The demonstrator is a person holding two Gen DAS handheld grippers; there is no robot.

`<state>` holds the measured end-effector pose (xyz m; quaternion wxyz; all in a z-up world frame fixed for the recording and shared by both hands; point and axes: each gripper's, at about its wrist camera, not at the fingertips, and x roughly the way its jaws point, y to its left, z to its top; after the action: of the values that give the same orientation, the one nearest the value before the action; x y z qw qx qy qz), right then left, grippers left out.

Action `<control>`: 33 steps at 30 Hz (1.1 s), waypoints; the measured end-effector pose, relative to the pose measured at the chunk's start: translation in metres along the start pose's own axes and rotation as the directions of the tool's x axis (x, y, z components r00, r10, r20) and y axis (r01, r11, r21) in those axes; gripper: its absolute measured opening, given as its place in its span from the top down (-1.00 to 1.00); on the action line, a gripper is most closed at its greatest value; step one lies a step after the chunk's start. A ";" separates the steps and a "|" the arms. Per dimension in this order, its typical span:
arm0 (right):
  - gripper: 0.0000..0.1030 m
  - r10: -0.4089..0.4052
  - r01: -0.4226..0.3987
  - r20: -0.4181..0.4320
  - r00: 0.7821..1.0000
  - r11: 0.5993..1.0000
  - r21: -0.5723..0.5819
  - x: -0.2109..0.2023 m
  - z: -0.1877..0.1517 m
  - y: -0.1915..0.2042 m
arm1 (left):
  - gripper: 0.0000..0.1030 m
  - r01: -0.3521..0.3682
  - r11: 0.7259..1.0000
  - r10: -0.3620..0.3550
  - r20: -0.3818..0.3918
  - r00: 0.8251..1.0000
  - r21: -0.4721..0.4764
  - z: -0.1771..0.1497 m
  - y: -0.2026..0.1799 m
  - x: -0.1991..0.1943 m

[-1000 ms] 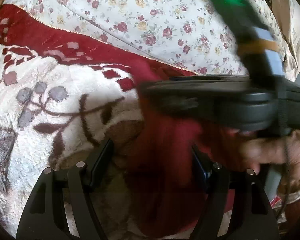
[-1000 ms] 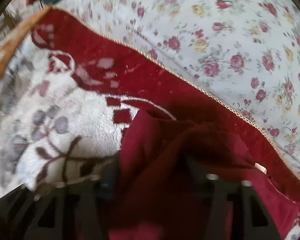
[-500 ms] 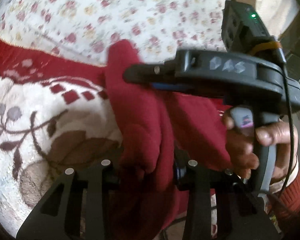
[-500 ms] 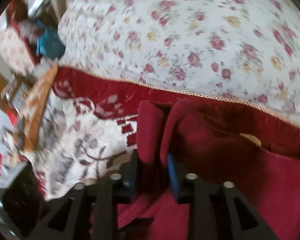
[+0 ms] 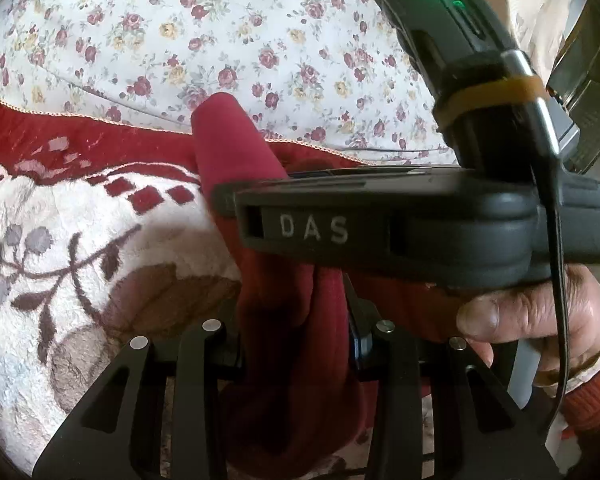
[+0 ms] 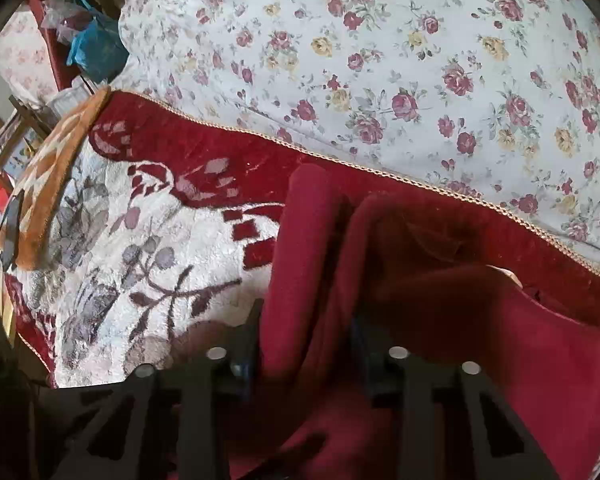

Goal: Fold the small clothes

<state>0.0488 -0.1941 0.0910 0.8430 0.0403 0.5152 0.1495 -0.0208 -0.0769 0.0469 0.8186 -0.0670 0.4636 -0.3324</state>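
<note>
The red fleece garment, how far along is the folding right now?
Early to midway. The red fleece garment is bunched and lifted, not a flat finished fold. In hand: the left gripper and right gripper both pinch folds of it above the cream floral plush blanket. Left: lay it down, smooth it and complete the fold.

A plush blanket (image 6: 100,280) in cream and red, with a leaf pattern, lies on a white bed sheet (image 6: 380,60) printed with small roses. At the far left, a blue plastic bag (image 6: 94,46) sits among clutter.
</note>
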 end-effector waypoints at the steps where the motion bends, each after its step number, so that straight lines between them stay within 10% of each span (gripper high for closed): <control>1: 0.35 0.000 0.000 0.002 1.000 1.000 -0.004 0.000 0.000 0.000 | 0.31 -0.002 1.000 0.002 0.000 1.000 0.001 -0.001 0.000 0.000; 25: 0.35 0.121 -0.121 0.009 0.993 0.980 0.159 -0.002 -0.005 -0.038 | 0.00 -0.047 0.997 0.043 -0.060 0.997 -0.056 -0.008 0.012 0.010; 33: 0.48 0.126 -0.127 0.016 0.992 0.983 0.131 -0.005 -0.007 -0.036 | 0.47 -0.007 0.999 0.005 -0.056 0.998 -0.035 -0.008 0.007 0.008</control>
<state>0.0484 -0.2300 0.0840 0.8294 0.1289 0.5169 0.1682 -0.0212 -0.0751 0.0334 0.8049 -0.0706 0.4926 -0.3232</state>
